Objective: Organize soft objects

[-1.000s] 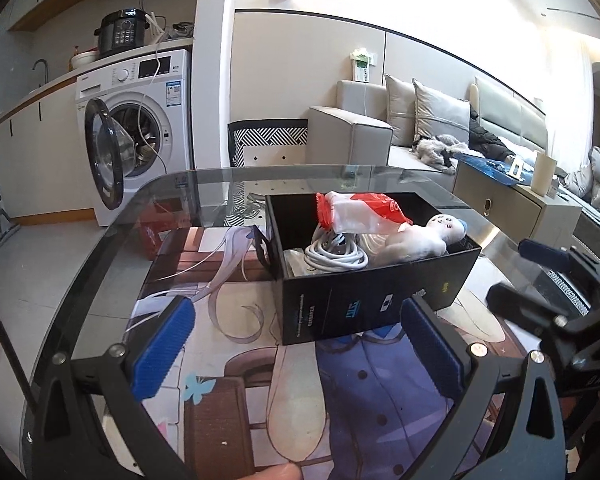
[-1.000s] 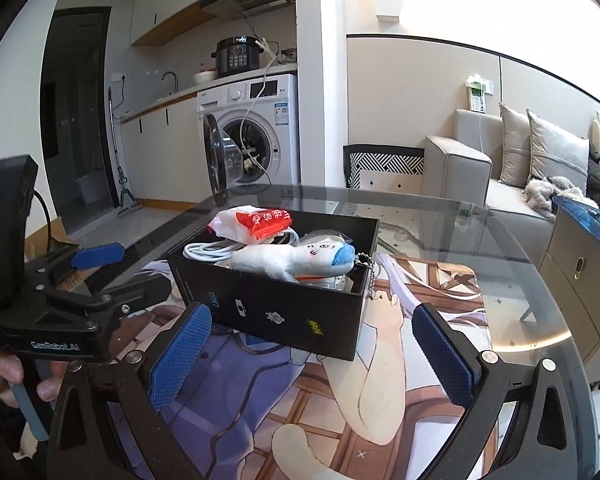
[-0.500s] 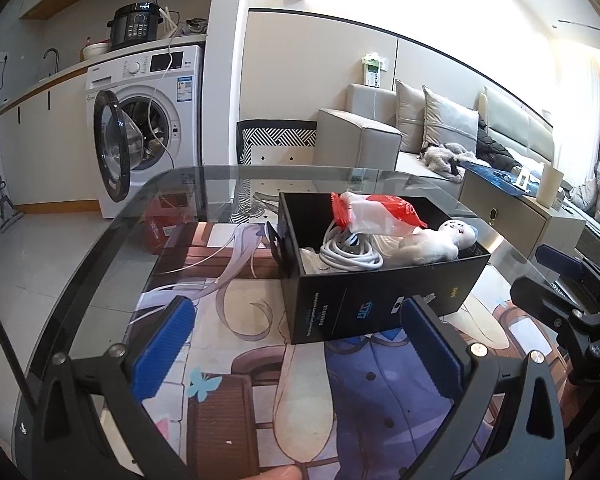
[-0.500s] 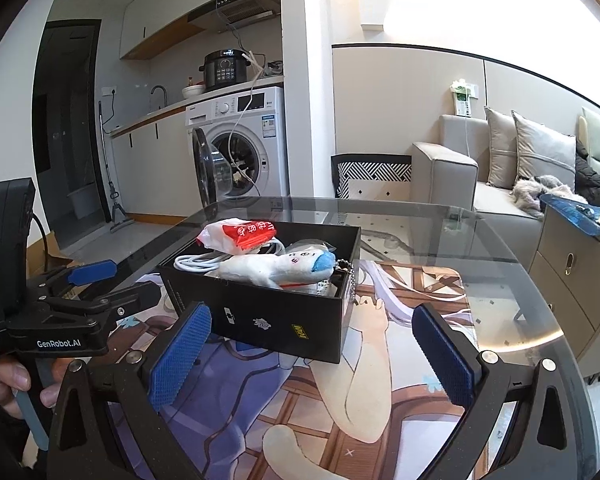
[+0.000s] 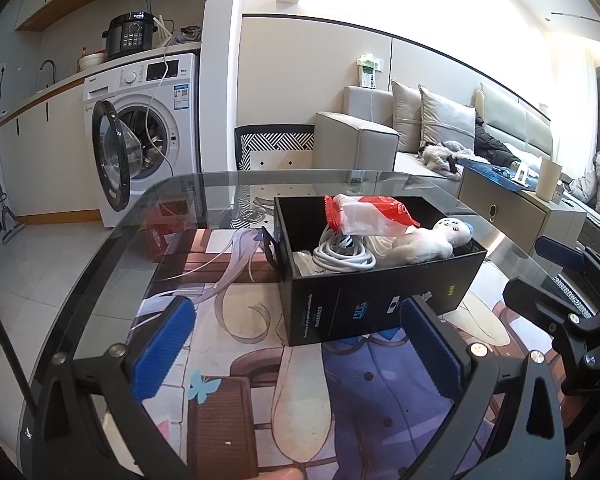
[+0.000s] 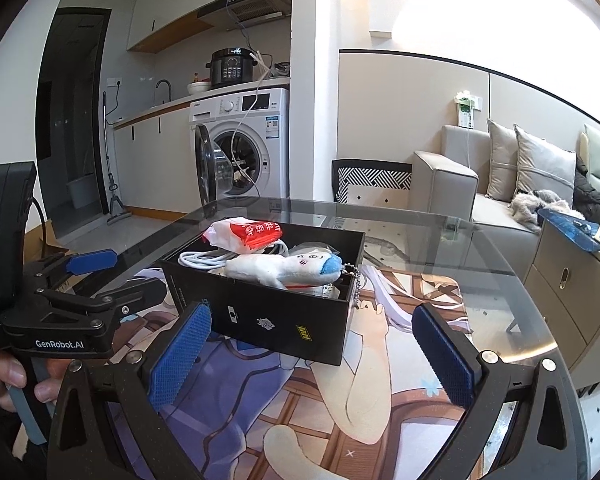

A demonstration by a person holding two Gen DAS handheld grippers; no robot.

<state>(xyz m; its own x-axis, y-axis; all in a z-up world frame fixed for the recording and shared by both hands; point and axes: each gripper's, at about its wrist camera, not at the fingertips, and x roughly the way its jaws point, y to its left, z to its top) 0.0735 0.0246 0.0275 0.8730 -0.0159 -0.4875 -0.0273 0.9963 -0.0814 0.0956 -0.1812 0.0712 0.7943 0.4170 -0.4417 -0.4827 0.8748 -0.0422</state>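
Observation:
A black open box [image 5: 380, 304] [image 6: 276, 320] stands on the glass table. Inside lie a white plush doll with a blue cap [image 5: 428, 242] [image 6: 284, 268], a red and white packet [image 5: 368, 214] [image 6: 246, 234] and a coiled white cable [image 5: 342, 254] [image 6: 204, 258]. My left gripper [image 5: 300, 344] hovers open in front of the box, nothing between its blue pads. My right gripper [image 6: 312, 352] is open too, on the box's other near side. Each gripper shows in the other's view: the right one [image 5: 560, 276] and the left one [image 6: 100, 276], held by a hand [image 6: 8, 376].
The glass table [image 5: 112, 248] carries a printed cartoon mat [image 5: 260, 360] under the box. Beyond the table's far edge stand a washing machine with its door open [image 5: 140, 136], a patterned chair [image 5: 276, 148], a grey sofa [image 5: 400, 136] and a low cabinet [image 5: 520, 208].
Both grippers have drawn back and risen a little from the box, so it looks smaller and farther. Both stay open; the items in the box have not moved.

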